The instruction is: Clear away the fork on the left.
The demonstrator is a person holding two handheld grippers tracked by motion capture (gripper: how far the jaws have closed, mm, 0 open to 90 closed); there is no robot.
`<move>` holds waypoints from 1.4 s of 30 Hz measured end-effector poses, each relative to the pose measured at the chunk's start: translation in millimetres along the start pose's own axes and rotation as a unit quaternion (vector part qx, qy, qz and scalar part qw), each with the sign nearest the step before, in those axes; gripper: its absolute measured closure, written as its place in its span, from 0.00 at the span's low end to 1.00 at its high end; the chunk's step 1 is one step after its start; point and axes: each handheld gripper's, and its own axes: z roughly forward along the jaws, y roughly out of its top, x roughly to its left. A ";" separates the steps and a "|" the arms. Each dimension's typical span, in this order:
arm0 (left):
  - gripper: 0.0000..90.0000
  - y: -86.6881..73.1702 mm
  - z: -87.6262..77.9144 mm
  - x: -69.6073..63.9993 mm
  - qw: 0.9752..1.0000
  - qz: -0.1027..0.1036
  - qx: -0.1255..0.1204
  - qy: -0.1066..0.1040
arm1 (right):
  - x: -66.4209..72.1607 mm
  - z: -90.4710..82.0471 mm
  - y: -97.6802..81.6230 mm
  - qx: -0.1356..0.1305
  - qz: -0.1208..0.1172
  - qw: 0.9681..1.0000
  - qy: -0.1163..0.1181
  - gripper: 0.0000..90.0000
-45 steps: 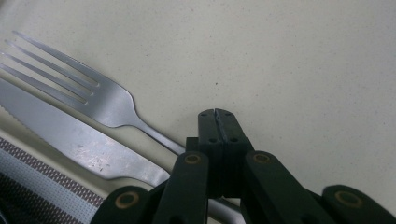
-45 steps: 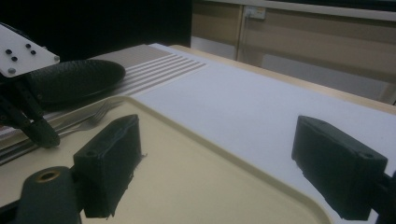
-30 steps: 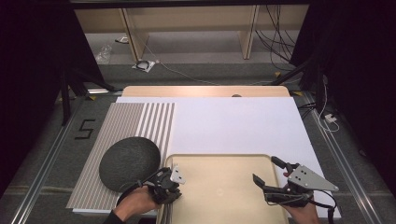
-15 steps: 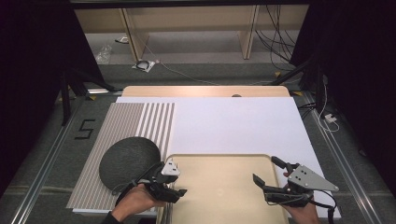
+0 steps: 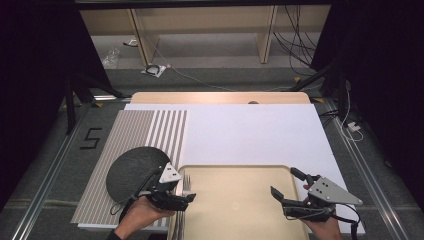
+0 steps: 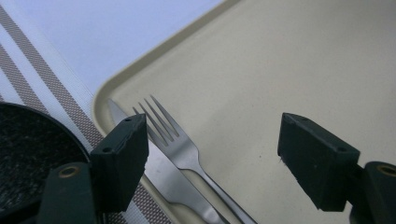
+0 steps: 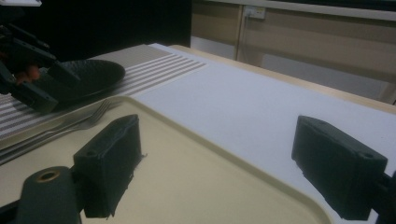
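A silver fork [image 6: 180,149] and knife [image 6: 159,172] lie side by side along the left edge of the beige tray [image 5: 235,210]. My left gripper [image 5: 184,201] hovers just above them, pointing right. Its jaws have just been opening and now stand wide apart in the left gripper view [image 6: 212,140]. Nothing is pressed between the pads, and the fork rests on the tray below. My right gripper [image 5: 285,182] is open over the tray's right side, empty, jaws spread [image 7: 219,140]. The right gripper view also shows the fork [image 7: 88,119] lying flat at the tray's far end.
A dark round plate [image 5: 132,167] sits on the striped placemat [image 5: 145,130], touching the tray's left side. A white board [image 5: 250,130] covers the table beyond the tray. Past the table's far edge are the floor, cables and shelf legs.
The left gripper's jaws have spread from nearly closed to wide open, and the hand has lifted slightly. The right gripper has not moved.
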 end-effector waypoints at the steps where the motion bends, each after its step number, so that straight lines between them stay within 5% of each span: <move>1: 0.27 -0.2 -1.3 1.0 1.000 -0.004 -0.004 0.002 | 0.0 0.2 -0.1 -0.001 0.001 1.000 0.000 0.18; 13: 0.23 -5.1 -16.0 13.8 0.997 -0.048 -0.050 0.024 | 0.1 0.1 0.0 0.001 0.000 1.000 0.000 0.18; 28: 0.20 -11.2 -31.7 26.1 0.989 -0.090 -0.102 0.051 | 0.0 0.1 -0.1 0.000 0.001 1.000 0.001 0.18; 42: 0.20 -24.8 -44.0 40.9 0.974 -0.165 -0.127 0.092 | -1.7 0.2 -0.4 0.000 0.002 1.000 -0.001 0.18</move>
